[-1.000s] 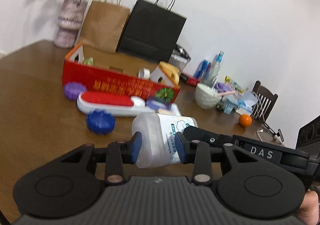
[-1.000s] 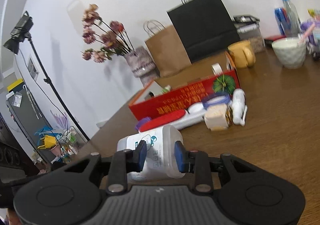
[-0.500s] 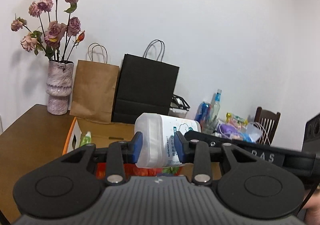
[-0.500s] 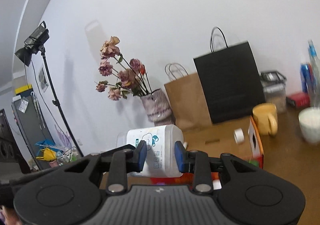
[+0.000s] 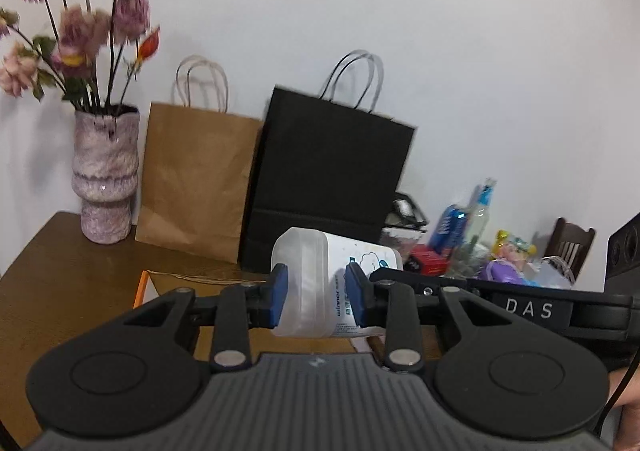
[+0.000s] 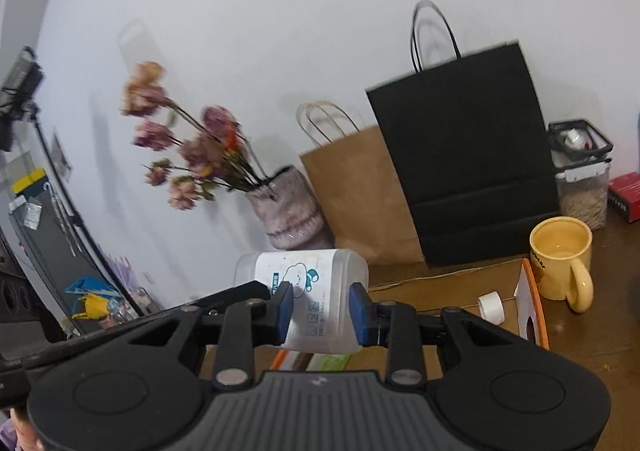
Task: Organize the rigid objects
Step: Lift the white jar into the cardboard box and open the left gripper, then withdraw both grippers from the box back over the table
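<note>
A white translucent plastic container point(image 5: 320, 263) with a cloud label lies on its side in the air, held from both ends. My left gripper point(image 5: 314, 297) is shut on its lidded end, blue pads pressing both sides. My right gripper point(image 6: 320, 313) is shut on the labelled end of the same container point(image 6: 304, 271). The right tool's black body point(image 5: 528, 309) shows in the left wrist view. The container hangs over an open cardboard box with an orange rim point(image 6: 534, 291), whose edge point(image 5: 141, 287) also shows on the left.
Inside the box lie a white tape roll point(image 6: 491, 306) and a green item point(image 6: 328, 361). A yellow mug point(image 6: 560, 255) stands right of it. Behind are a vase of flowers point(image 5: 106, 179), a brown bag point(image 5: 196, 179) and a black bag point(image 5: 328, 187). Bottles and clutter point(image 5: 472, 227) crowd the far right.
Both grippers have lifted the container off the table and carried it forward over the box. The brushes and red box front have dropped out of view.
</note>
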Demonstrator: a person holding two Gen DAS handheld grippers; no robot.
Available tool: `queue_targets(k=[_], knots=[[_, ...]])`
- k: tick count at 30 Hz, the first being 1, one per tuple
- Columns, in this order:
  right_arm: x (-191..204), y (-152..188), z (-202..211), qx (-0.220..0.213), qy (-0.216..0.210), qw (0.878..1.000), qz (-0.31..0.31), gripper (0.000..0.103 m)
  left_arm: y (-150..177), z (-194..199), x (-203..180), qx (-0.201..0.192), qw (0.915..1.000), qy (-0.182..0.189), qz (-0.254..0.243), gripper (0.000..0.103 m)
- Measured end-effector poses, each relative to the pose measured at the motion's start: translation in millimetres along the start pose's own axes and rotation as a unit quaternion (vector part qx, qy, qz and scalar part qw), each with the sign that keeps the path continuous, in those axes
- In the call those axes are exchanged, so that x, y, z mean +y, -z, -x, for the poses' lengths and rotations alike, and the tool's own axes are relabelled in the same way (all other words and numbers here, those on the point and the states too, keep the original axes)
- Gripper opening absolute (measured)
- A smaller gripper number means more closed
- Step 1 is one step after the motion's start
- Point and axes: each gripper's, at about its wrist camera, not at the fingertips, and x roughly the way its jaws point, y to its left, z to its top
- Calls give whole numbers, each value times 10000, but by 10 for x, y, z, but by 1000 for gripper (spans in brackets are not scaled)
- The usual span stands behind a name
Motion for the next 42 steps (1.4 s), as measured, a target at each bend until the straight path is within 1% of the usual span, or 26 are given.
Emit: queue_targets(k=[2,6,9,12,14,17,20,24,27,31,33,34,36,38,40,41,42], knots=[[-88,-88,-224,160,64,9999,13,30,-47,-254,73,168,9998,-81,29,32],[-335,-203,-760,581,170,9980,-183,30,-72,-747,249,545,9981,-230,175,31],[-560,-206,-1162,891,289,9947,-420,30,-27,-1128,403,868,9951,-355,326,27],[-747,-133,-1509,1130,430,9906,-640,30,90,-1452,552,1230,9905,-449,412,27],[-826,-51,-1701,1262,551,9882,-675,30,176,-1610,665,1405,9877,-449,521,27],[-935,64,-1922,1468,581,9846,-753,30,288,-1808,823,1622,9831,-541,655,27],[-971,150,-2077,1627,609,9819,-758,30,374,-1921,918,1772,9801,-653,615,27],[-1029,216,-2224,1725,675,9792,-833,30,443,-2047,998,1878,9772,-721,679,26],[-1047,239,-2264,1747,715,9780,-889,29,478,-2077,997,1856,9781,-762,551,26],[-1056,233,-2254,1775,750,9764,-978,29,463,-2090,986,1920,9769,-742,580,28],[-1059,203,-2169,1720,750,9762,-1090,30,435,-2044,976,1888,9773,-727,633,40],[-1035,168,-2105,1659,759,9779,-1025,30,415,-1998,959,1805,9786,-770,624,42],[-961,62,-1917,1501,858,9816,-809,31,348,-1835,900,1549,9821,-956,486,56],[-904,-36,-1722,1385,896,9838,-708,35,254,-1669,865,1421,9824,-1142,418,61],[-830,-118,-1506,1309,971,9852,-532,40,164,-1483,848,1323,9829,-1202,444,65],[-793,-143,-1404,1278,1038,9855,-412,42,125,-1373,827,1258,9838,-1215,394,69],[-749,-161,-1273,1237,1120,9856,-257,43,90,-1246,793,1165,9849,-1251,292,71]])
